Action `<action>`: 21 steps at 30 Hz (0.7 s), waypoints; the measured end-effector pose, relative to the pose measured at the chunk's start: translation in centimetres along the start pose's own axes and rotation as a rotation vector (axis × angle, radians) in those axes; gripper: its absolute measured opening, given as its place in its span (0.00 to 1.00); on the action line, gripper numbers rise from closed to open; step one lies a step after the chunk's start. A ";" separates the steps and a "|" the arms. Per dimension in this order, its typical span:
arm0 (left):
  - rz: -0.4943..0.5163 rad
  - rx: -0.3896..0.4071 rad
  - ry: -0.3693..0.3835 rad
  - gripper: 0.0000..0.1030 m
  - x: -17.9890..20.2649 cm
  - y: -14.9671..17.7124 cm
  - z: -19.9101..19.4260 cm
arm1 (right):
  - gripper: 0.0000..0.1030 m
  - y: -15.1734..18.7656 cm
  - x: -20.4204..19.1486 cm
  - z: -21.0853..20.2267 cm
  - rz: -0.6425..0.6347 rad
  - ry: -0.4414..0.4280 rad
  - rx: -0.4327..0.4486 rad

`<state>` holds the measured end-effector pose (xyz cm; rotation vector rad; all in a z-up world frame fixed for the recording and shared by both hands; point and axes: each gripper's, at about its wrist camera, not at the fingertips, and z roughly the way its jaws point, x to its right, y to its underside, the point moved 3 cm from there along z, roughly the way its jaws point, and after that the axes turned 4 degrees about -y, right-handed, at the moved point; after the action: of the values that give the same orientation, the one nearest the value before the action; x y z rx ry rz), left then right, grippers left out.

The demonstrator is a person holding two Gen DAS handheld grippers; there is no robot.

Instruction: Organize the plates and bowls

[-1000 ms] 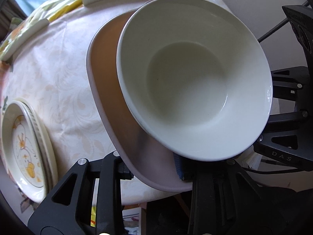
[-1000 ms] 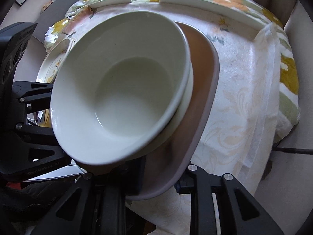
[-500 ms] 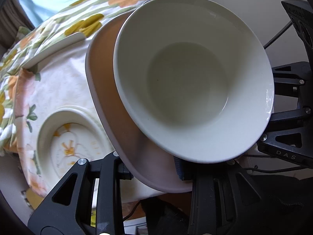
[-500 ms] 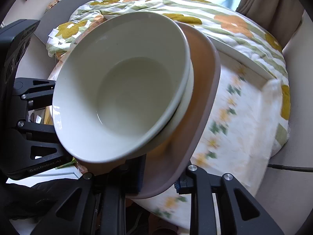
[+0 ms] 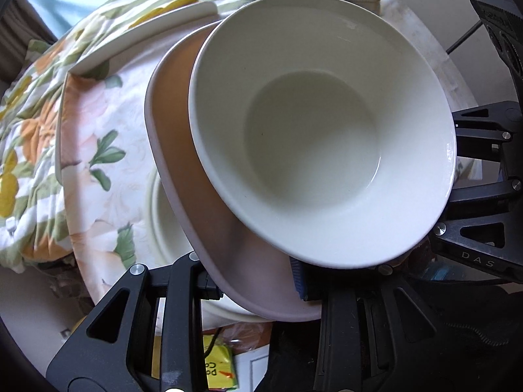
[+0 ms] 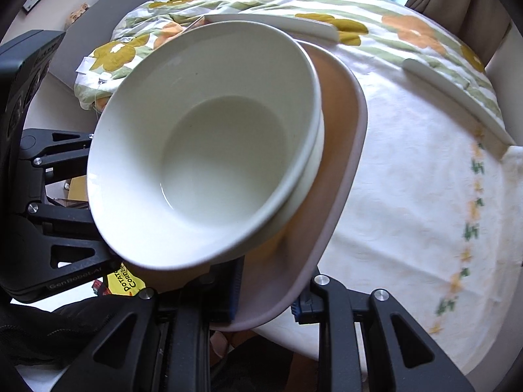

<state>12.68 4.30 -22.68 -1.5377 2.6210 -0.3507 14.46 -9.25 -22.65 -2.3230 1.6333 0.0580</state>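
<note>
In the left wrist view, a flowered cloth point(image 5: 42, 104) covers the desk point(image 5: 98, 150), and a pale plate point(image 5: 163, 215) lies on it under the carried load. The left tongs point(image 5: 253, 289) are clamped on the near rim of a pinkish tray point(image 5: 183, 150), held above the desk. White bowls point(image 5: 313, 130), nested, sit on that tray. In the right wrist view, the right tongs point(image 6: 268, 300) grip the tray's opposite rim, with white cloth at the right.
</note>
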 end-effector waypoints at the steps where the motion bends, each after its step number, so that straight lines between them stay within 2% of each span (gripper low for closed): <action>1: 0.003 -0.004 0.002 0.26 -0.4 0.5 0.2 | 0.21 0.0 -0.4 0.3 0.005 -0.002 -0.003; 4: 0.004 -0.021 0.006 0.26 -2.2 0.3 1.6 | 0.21 -0.1 -1.2 1.2 0.020 -0.011 -0.014; 11: -0.016 -0.030 0.002 0.26 -2.5 1.7 1.8 | 0.21 0.3 -1.8 2.2 0.018 -0.022 -0.027; 21: -0.034 -0.053 0.009 0.26 -3.9 2.5 3.7 | 0.21 0.3 -3.2 3.3 0.004 0.024 -0.042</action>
<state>13.16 8.31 -27.00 -1.6021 2.6351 -0.2933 13.47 -5.53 -25.25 -2.3605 1.6640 0.0665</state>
